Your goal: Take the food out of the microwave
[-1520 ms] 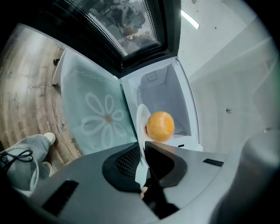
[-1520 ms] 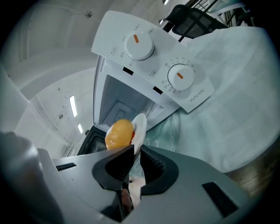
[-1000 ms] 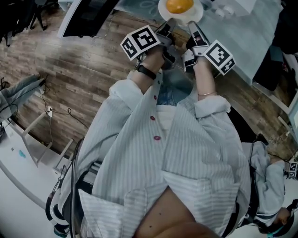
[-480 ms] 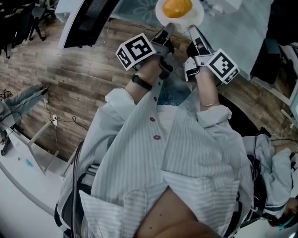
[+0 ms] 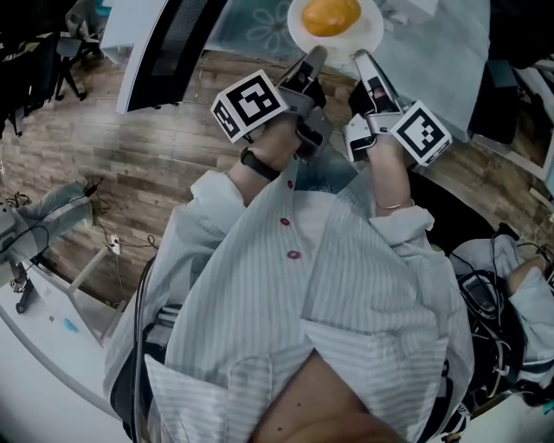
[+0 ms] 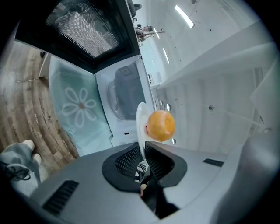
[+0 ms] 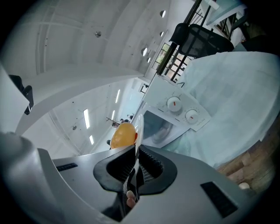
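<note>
The food (image 5: 331, 13), a round, smooth orange lump, sits near the middle of a small white plate (image 5: 370, 33). The plate is held in the air just outside the open microwave (image 6: 127, 94), above the pale cloth on the counter (image 5: 433, 69). It looks light, but nothing fixes it to the plate, so I judge it would roll or slide off if the plate tipped. The plate looks stiff, glossy and breakable, with a thin rim that could slip out of a weak pinch. The rim is the sensible place to hold it, at two points on the near edge, and that is where the grip is now. The left claw (image 5: 313, 57) is clamped narrowly on the rim to the left of the food. The right claw (image 5: 363, 59) has just been closing and pinches the rim on the right, and the gripper views show the plate edge-on between each pair of jaws. The main care needed is to keep both sides level.
</note>
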